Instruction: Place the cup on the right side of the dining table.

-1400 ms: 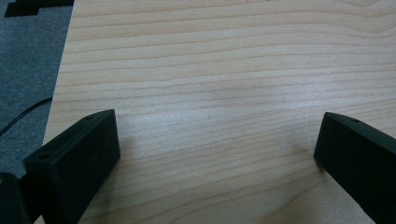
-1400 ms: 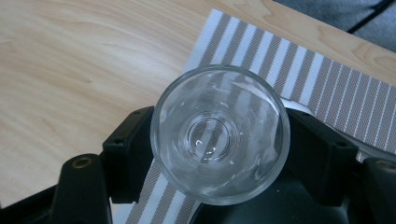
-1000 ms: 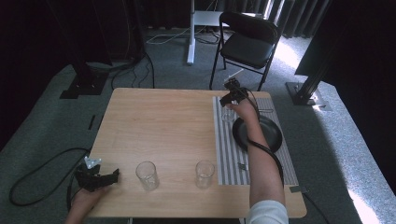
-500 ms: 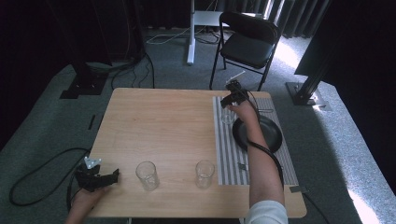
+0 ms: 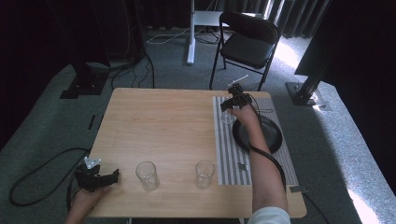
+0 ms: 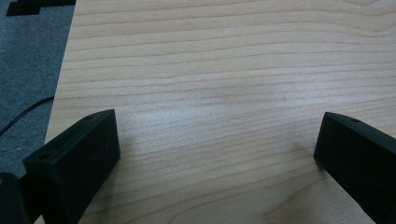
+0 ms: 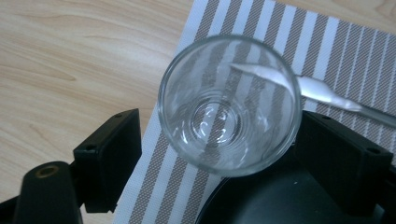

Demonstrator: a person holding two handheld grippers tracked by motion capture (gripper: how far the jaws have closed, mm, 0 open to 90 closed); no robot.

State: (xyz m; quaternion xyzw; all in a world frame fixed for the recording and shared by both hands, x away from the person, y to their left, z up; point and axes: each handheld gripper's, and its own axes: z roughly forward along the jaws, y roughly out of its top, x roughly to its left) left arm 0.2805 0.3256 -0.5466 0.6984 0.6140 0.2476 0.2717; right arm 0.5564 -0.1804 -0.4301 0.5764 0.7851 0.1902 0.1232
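Right gripper (image 5: pixel 229 104) out at the far right of the table (image 5: pixel 159 126), over the far left part of the striped mat (image 5: pixel 229 149). Jaws spread, one on each side of a clear glass (image 7: pixel 229 105) standing upright on the mat; left jaw clearly apart from the wall of the glass, right jaw close by or perhaps just touching, hard to tell from the right gripper view. Not clamped on it. Glass just beside the far left rim of the black plate (image 5: pixel 268 135), with a thin silvery utensil (image 7: pixel 336 98) lying on the mat behind it and seen partly through its rim. From the high view the same glass (image 5: pixel 228 116) small and nearly hidden by the hand.

Left gripper (image 5: pixel 95 177) low at the near left corner of the table, jaws wide apart over bare wood, nothing between them.

Two more glasses upright on the wood near the near edge: one (image 5: pixel 146 175) right of the left gripper, another (image 5: pixel 204 173) just beside the mat's left edge, well apart from each other.
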